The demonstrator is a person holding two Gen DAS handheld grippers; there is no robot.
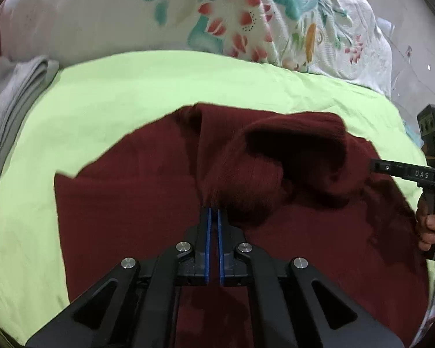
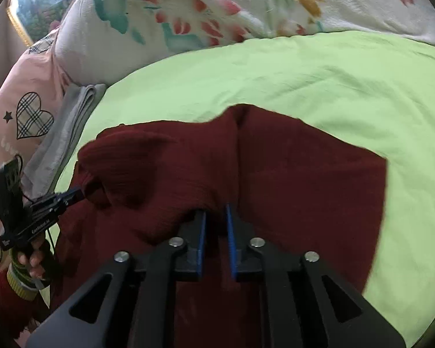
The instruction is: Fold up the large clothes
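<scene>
Fingers [image 1: 207,226] of left gripper [image 1: 213,217] pinching ribbed maroon knit garment [image 1: 130,203]; right gripper [image 2: 216,217] jaws narrowly parted, fabric between | garment lying on light green bedsheet [image 1: 116,92], folded edge lifted, likely for carrying across

**Bedding and cloths on the bed**

A light green sheet [image 1: 159,92] covers the bed and shows small wrinkles. Behind it lies a white quilted blanket [image 1: 290,29] with red flowers and teal leaves printed on it. At the left edge of the sheet, a folded grey cloth [image 1: 11,92] rests in several layers. In the right wrist view, a pink fabric [image 2: 29,92] with checked hearts and a small star lies beside the grey cloth. A gold picture frame [image 2: 17,26] stands in the far corner.
</scene>
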